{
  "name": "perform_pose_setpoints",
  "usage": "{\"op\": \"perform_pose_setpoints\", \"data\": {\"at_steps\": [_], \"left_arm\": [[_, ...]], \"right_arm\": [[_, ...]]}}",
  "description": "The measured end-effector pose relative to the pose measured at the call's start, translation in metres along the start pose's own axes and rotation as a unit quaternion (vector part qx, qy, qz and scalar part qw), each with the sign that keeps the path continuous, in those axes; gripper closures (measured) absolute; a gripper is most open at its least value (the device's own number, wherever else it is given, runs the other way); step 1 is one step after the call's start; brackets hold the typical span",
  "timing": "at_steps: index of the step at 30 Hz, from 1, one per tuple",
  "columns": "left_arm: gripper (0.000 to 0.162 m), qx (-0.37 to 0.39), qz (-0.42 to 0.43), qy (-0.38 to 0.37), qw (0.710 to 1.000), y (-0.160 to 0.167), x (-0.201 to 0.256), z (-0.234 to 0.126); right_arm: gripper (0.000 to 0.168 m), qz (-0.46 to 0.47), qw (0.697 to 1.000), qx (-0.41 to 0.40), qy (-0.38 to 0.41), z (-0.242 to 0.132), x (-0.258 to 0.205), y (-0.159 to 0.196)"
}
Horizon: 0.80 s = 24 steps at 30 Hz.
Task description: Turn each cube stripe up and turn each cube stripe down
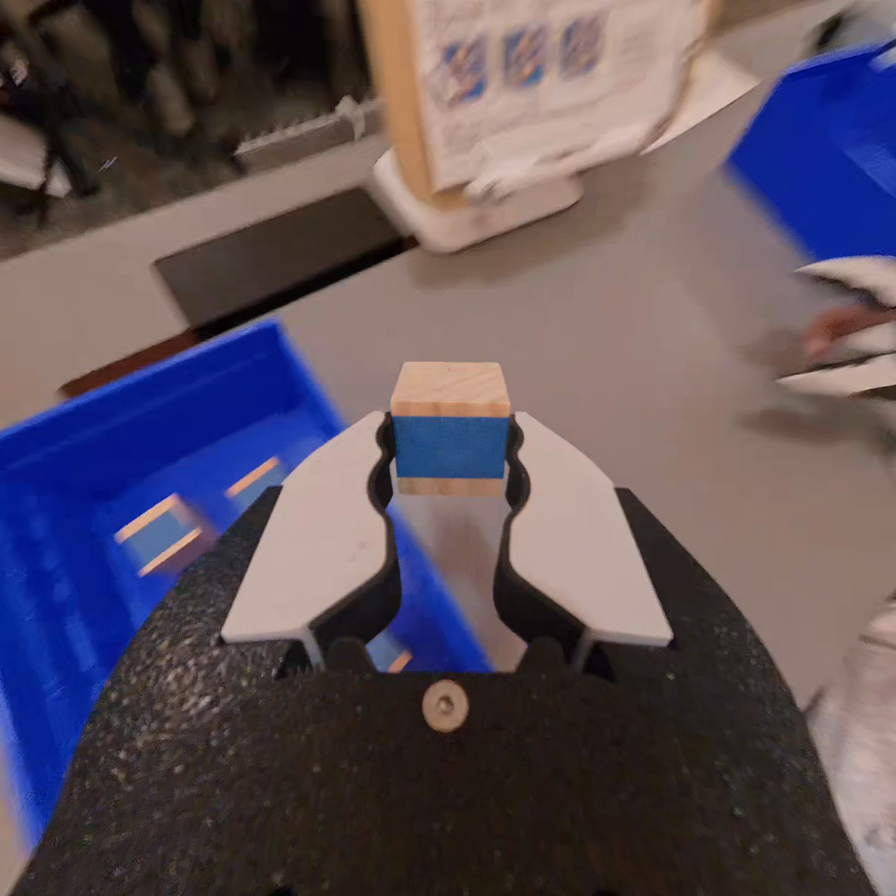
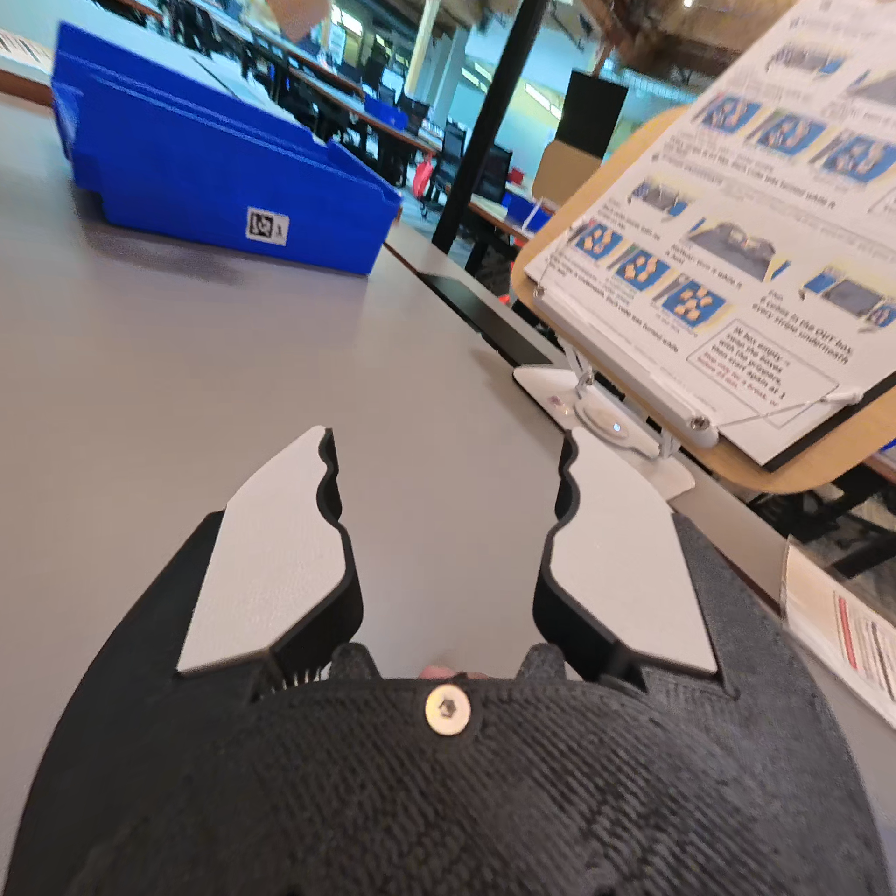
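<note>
My left gripper (image 1: 450,439) is shut on a wooden cube (image 1: 451,388) with a blue stripe, which faces the camera. It holds the cube in the air beside the right wall of a blue bin (image 1: 145,417) at the lower left. Inside that bin lie several more striped cubes (image 1: 162,538), blurred. My right gripper (image 2: 446,451) is open and empty above the grey table (image 2: 242,388). The other gripper shows blurred at the right edge of the left wrist view (image 1: 843,373).
A second blue bin shows at the upper right of the left wrist view (image 1: 834,145) and at the upper left of the right wrist view (image 2: 203,165). An instruction sheet on a wooden stand (image 2: 727,252) rises at the table's far edge. Papers (image 2: 843,635) lie at right.
</note>
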State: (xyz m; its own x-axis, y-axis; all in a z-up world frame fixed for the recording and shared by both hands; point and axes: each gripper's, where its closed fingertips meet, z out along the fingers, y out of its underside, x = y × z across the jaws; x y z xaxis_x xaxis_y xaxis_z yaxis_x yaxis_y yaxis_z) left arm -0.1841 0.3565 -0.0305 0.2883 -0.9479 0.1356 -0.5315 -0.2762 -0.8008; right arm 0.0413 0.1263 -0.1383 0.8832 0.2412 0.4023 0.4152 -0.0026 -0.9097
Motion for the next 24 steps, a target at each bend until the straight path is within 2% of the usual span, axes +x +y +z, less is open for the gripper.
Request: {"op": "perform_pose_setpoints", "data": {"at_steps": [1,3,6,12,17,21,24], "left_arm": [[0.118,0.030,0.001,0.039,0.999,-0.011,0.022,-0.001],[0.119,0.081,0.004,0.125,0.989,-0.026,0.068,0.000],[0.119,0.126,0.001,0.243,0.962,-0.035,0.129,0.009],[0.119,0.150,-0.036,0.449,0.880,-0.035,0.228,0.043],[0.119,0.118,-0.046,0.528,0.840,-0.031,0.273,0.059],[0.119,0.114,-0.029,0.551,0.826,-0.031,0.291,0.053],[0.119,0.110,-0.033,0.567,0.816,-0.031,0.297,0.047]], "right_arm": [[0.079,-0.007,1.000,0.013,0.002,0.000,0.000,-0.006],[0.074,-0.030,0.999,0.039,0.011,-0.002,-0.001,-0.022],[0.076,-0.083,0.993,0.087,0.012,-0.006,-0.003,-0.061],[0.072,-0.210,0.969,0.127,-0.034,-0.010,-0.016,-0.129],[0.085,-0.259,0.950,0.154,-0.076,-0.018,-0.024,-0.156],[0.090,-0.256,0.949,0.162,-0.089,-0.018,-0.022,-0.159],[0.099,-0.254,0.944,0.187,-0.098,-0.022,-0.027,-0.165]]}}
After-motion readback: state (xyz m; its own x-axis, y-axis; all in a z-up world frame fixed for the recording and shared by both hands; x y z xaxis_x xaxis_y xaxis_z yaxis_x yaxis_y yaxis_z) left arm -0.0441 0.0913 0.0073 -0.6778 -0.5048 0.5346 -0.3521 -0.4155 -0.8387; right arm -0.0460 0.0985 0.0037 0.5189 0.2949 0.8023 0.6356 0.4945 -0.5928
